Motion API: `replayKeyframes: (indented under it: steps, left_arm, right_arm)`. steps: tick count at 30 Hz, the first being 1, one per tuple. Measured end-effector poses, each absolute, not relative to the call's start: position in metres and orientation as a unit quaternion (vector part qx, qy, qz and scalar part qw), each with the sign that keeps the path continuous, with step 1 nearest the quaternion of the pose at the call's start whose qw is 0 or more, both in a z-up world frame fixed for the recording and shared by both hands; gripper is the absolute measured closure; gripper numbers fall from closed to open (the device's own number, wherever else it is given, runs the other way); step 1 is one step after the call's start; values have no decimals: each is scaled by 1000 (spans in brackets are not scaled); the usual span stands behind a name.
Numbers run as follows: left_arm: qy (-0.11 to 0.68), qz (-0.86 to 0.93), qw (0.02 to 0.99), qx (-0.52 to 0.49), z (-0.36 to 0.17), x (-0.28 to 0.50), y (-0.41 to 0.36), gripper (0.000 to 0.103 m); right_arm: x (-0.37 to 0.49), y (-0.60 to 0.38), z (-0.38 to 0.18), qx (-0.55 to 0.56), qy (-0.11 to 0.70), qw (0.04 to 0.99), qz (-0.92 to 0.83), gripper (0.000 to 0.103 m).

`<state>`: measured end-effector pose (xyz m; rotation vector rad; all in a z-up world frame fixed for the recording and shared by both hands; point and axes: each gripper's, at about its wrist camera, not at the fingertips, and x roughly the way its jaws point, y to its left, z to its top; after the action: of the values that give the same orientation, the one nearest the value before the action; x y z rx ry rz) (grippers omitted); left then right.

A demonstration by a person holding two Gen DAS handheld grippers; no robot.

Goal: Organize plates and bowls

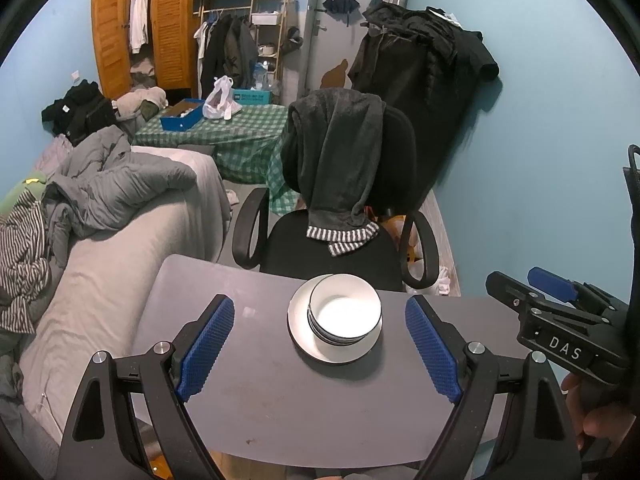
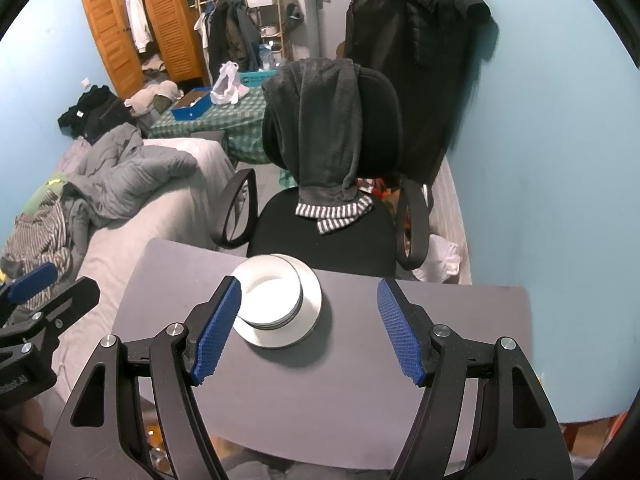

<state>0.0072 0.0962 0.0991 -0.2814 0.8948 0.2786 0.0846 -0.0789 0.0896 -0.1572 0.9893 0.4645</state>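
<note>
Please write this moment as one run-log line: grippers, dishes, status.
left gripper: open, empty | right gripper: open, empty | stacked bowls on white plate, grey table | status: dishes untouched

This is looking like a lived-in bedroom in a home: a bed (image 1: 120,240) with a crumpled grey duvet (image 1: 116,188) is running along the left wall, and a wooden louvred wardrobe (image 1: 160,28) is standing open with clothes hanging inside. Coats (image 1: 420,80) are hanging on the blue wall beside a grey door (image 1: 352,20), a garment (image 1: 336,160) is draping over an office chair (image 1: 332,248), and a small grey tabletop (image 1: 280,380) is carrying stacked bowls on a plate (image 1: 336,320).
</note>
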Motion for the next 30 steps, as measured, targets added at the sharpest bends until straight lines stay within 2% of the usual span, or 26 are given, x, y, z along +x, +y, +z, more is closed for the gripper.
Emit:
replayKeyframes:
  steps: [30]
  left_arm:
    - [427,139,883,-138,97,7,95,14]
  right_arm:
    - [89,-79,91,-74,471,852,219,33]
